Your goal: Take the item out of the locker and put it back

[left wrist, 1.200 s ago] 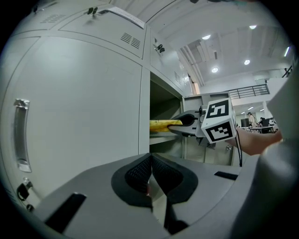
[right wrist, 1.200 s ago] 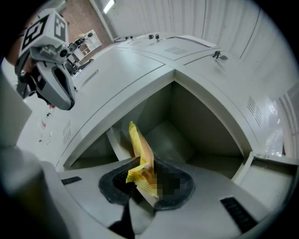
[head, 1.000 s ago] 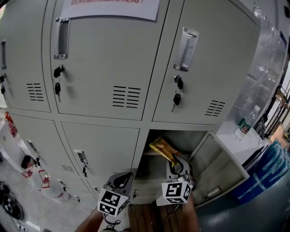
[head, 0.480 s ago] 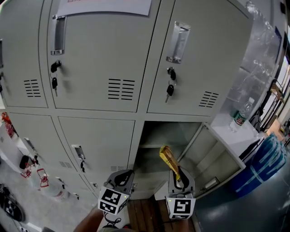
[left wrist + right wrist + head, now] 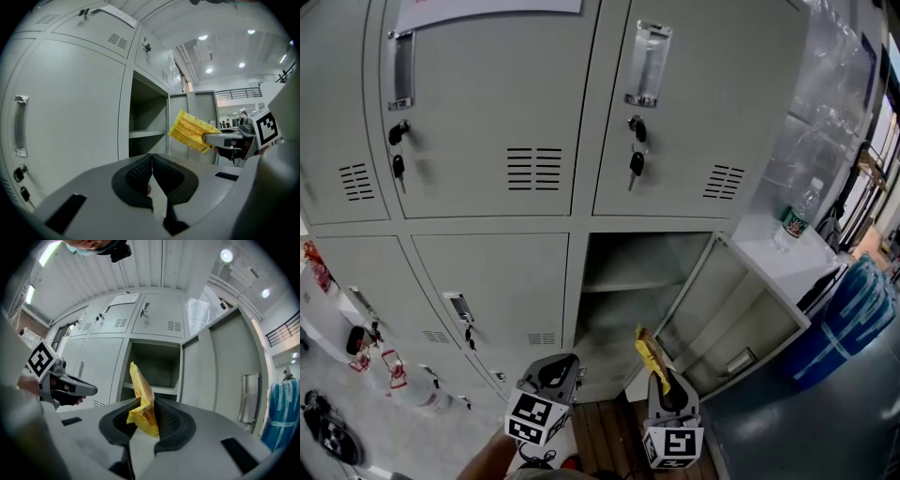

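Observation:
A yellow snack packet (image 5: 651, 357) sticks up from my right gripper (image 5: 666, 386), which is shut on its lower end. In the right gripper view the packet (image 5: 142, 401) stands on edge between the ribbed pads, in front of the open locker (image 5: 154, 364). That locker (image 5: 630, 281) is at the lower middle of the grey bank, its door (image 5: 741, 328) swung out to the right, and its shelf is bare. My left gripper (image 5: 551, 373) hangs to the left, shut with nothing in it (image 5: 152, 161), and its view catches the packet (image 5: 190, 131) to its right.
The closed lockers carry keys in their locks (image 5: 635, 161). A water bottle (image 5: 794, 226) stands on a white ledge right of the open door. A blue bin (image 5: 853, 319) is at the far right. Wooden boards (image 5: 605, 436) lie below the grippers.
My right gripper has pulled the yellow packet out of the locker, down and towards me, and rolled so that the packet stands on edge. The left gripper shifted only slightly.

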Demonstrator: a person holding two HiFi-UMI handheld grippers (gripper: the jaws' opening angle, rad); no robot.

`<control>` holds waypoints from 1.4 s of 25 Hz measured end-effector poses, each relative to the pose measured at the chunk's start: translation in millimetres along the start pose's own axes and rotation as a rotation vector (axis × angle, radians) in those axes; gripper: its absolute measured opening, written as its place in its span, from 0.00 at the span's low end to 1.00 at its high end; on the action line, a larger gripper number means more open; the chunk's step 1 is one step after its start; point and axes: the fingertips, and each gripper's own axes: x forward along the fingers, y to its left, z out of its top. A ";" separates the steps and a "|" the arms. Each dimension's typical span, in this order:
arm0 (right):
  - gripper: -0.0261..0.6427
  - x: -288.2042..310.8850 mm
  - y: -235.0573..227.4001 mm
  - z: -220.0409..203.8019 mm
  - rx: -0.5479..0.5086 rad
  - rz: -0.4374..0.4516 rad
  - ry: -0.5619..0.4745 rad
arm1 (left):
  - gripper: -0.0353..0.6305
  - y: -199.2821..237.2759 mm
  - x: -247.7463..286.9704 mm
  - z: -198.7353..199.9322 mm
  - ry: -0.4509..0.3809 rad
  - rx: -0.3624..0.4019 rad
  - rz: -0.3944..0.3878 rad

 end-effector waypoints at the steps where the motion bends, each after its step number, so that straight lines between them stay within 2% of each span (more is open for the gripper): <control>1: 0.16 -3.6 1.3 -5.3 0.015 0.000 0.008 | 0.09 -1.0 -1.0 -2.3 0.003 0.000 -0.001; 9: 0.16 -27.5 13.1 -36.5 0.072 -0.002 0.073 | 0.09 -4.8 -9.5 -15.5 0.030 -0.007 -0.007; 29: 0.16 -29.4 17.3 -37.8 0.079 0.000 0.083 | 0.09 -12.3 -9.0 -13.2 0.018 -0.001 -0.036; 35: 0.16 -25.8 16.4 -40.8 0.078 0.006 0.092 | 0.09 -11.1 -4.0 -19.8 0.039 -0.015 -0.028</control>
